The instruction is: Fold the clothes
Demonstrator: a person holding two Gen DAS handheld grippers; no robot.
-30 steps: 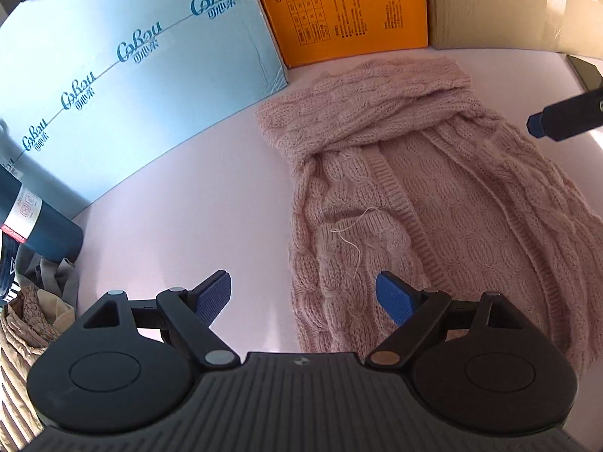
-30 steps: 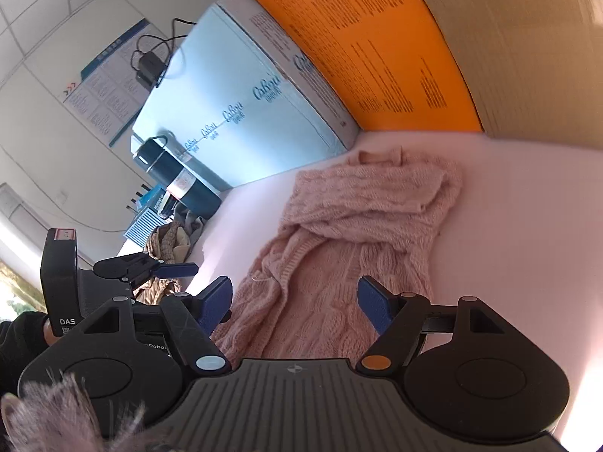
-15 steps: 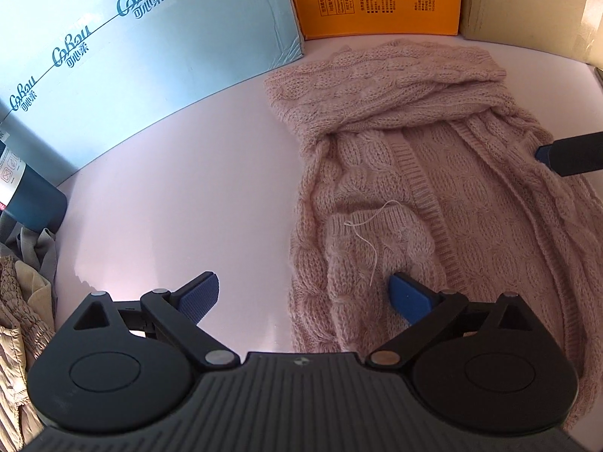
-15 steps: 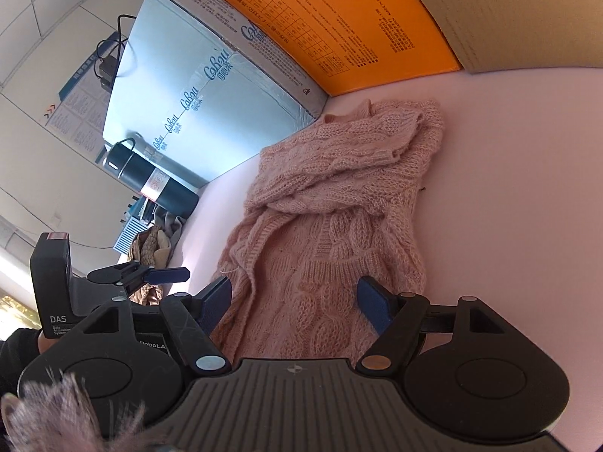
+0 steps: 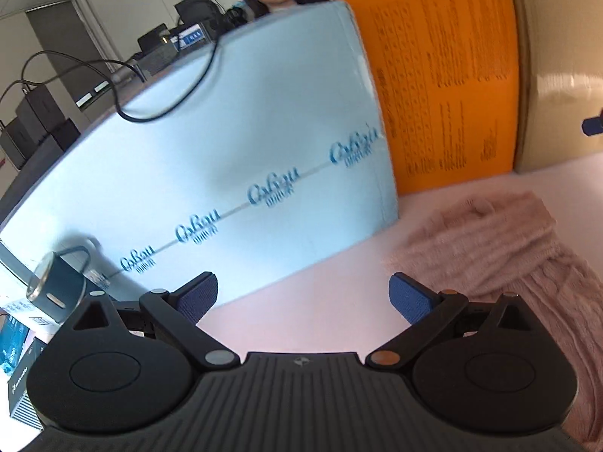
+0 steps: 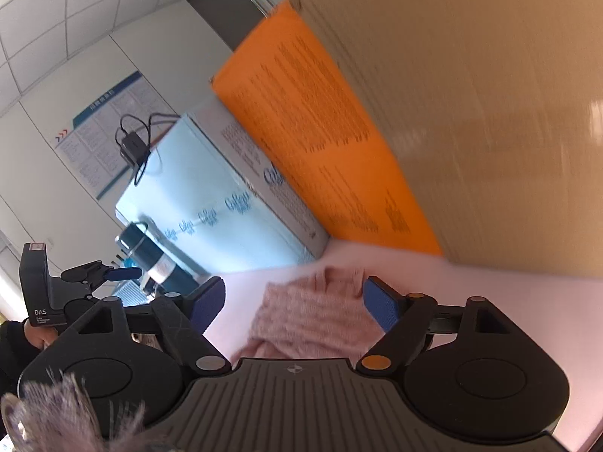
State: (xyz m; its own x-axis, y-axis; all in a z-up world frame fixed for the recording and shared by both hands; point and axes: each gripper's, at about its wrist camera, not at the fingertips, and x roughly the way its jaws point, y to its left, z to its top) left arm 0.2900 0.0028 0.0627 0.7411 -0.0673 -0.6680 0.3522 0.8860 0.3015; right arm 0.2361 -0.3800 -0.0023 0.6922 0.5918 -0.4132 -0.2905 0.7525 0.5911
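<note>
Both views are smeared by motion, so the print on the orange box point(image 5: 444, 86) and the knit pattern of the pink sweater point(image 5: 520, 263) are hard to read. In the left wrist view the sweater lies at 4 o'clock on the pink table point(image 5: 301, 301), cut off by the frame edge and by the tool body. In the right wrist view only its near end shows at 6 o'clock, beyond the fingers.

The light blue box point(image 5: 233, 173), orange box and brown carton point(image 5: 557, 75) are closed; their contents cannot be seen.

The left gripper point(image 5: 303, 295) has its jaws opening, nothing between them. The right gripper point(image 6: 292, 301) has its jaws opening too, pads clear of the sweater.

A dark flask point(image 6: 150, 252) stands at 9 o'clock.
</note>
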